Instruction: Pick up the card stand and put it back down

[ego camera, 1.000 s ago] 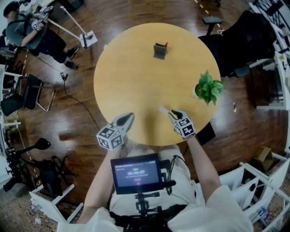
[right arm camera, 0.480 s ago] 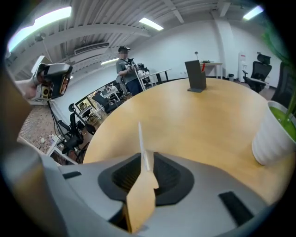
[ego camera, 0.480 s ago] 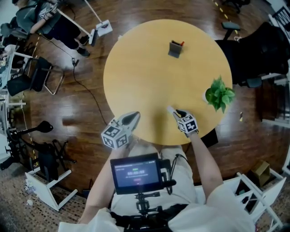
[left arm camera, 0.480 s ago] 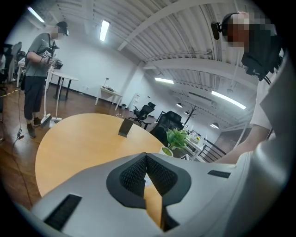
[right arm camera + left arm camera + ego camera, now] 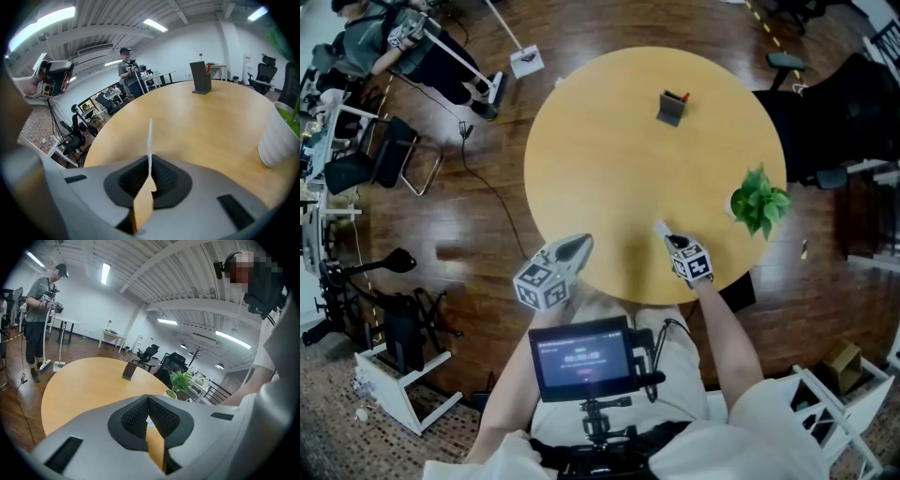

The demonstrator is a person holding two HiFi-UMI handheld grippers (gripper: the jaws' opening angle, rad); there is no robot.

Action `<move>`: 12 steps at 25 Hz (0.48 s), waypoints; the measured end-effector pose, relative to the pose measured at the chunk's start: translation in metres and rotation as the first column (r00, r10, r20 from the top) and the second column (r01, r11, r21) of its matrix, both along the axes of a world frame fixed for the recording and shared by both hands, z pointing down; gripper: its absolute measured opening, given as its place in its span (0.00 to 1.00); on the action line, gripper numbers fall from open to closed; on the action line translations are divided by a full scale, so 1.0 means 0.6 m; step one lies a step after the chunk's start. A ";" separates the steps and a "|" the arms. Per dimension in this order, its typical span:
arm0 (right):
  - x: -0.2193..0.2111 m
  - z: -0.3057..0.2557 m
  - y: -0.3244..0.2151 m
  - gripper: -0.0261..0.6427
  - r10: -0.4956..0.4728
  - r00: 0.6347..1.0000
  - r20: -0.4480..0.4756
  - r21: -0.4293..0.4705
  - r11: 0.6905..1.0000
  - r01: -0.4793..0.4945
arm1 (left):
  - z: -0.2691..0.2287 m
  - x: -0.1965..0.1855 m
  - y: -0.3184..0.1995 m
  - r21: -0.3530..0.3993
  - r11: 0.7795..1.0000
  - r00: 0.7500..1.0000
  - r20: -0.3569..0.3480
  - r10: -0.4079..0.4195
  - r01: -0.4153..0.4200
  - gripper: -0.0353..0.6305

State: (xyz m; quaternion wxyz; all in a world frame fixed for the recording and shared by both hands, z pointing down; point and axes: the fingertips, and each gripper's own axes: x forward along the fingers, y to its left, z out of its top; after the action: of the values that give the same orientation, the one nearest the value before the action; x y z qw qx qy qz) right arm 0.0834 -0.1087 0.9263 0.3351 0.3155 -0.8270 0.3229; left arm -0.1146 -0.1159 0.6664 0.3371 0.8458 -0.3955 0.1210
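The card stand (image 5: 673,108) is a small dark holder standing upright at the far side of the round yellow table (image 5: 609,169). It also shows far off in the left gripper view as the card stand (image 5: 129,371) and in the right gripper view as the card stand (image 5: 201,78). My right gripper (image 5: 667,236) is over the table's near edge. Its jaws are closing on a thin white card (image 5: 150,140), which stands edge-on between the pads. My left gripper (image 5: 581,244) hovers at the near left edge, shut and empty.
A potted green plant (image 5: 758,204) in a white pot (image 5: 281,136) stands at the table's right edge. A person (image 5: 394,37) with a long pole stands on the wooden floor at the far left. Black office chairs (image 5: 834,112) stand to the right.
The head view has swung, so the table and stand now sit further right in the picture. Both grippers stay at the near edge, the white card still sticking out of the right one.
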 end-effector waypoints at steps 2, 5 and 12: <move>0.000 -0.019 -0.004 0.08 0.005 1.000 0.008 0.024 1.000 -0.005 | -0.006 -0.002 -0.003 0.010 1.000 1.000 0.000 0.008 -0.008 0.05; 0.000 -0.055 -0.011 0.07 0.018 1.000 0.022 0.061 0.998 -0.019 | -0.013 -0.008 -0.004 0.020 1.000 1.000 -0.001 0.018 -0.018 0.05; 0.006 -0.156 -0.002 0.07 0.034 0.998 0.059 0.119 0.992 -0.041 | -0.040 0.002 -0.015 0.050 0.997 0.998 -0.037 0.054 -0.052 0.05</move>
State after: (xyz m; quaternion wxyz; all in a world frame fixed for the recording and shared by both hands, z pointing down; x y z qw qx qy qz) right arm 0.0868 -0.1100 0.8327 0.2858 0.3413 -0.8481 0.2873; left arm -0.1134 -0.1248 0.6422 0.3204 0.8661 -0.3693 0.1040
